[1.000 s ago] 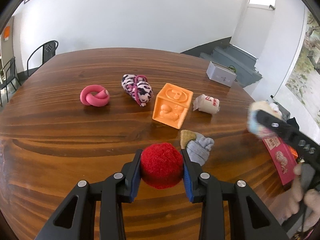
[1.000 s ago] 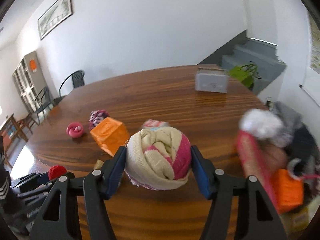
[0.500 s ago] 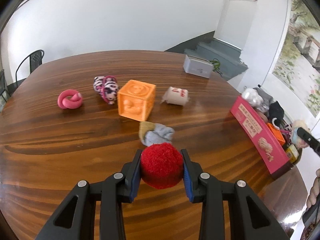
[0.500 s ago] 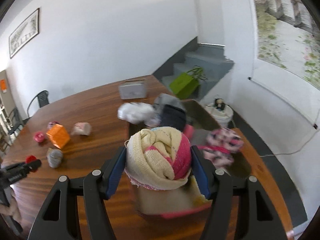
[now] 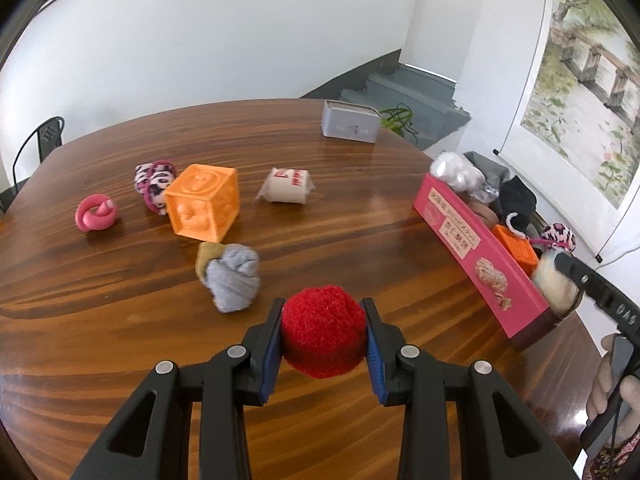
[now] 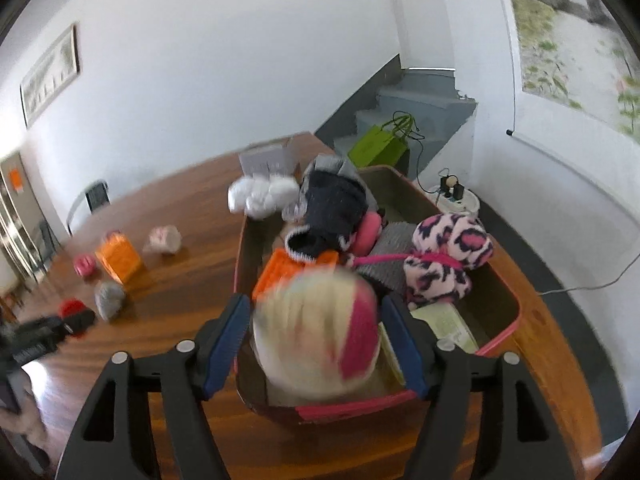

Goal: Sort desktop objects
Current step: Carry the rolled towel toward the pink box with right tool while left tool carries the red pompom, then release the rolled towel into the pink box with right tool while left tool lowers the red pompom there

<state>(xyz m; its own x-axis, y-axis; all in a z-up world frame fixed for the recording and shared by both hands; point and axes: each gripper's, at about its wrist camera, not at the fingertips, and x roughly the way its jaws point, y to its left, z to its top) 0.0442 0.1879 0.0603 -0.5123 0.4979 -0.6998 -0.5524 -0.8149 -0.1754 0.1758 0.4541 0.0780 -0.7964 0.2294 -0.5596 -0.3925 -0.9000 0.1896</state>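
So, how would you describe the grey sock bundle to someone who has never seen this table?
On the wooden table, find the orange cube. The grey sock bundle lies just in front of it, touching a small tan piece. It is the only grey, knotted cloth lump there.

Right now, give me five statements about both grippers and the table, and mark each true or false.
1. The left gripper holds a red pom-pom. True.
2. The right gripper is over the pink box. True.
3. The orange cube on the table is inside the box. False: it stands on the wooden table.
4. The grey sock bundle lies beside the cube. True.
5. The right gripper is empty. False: the cream and pink sock roll is between its fingers, blurred.
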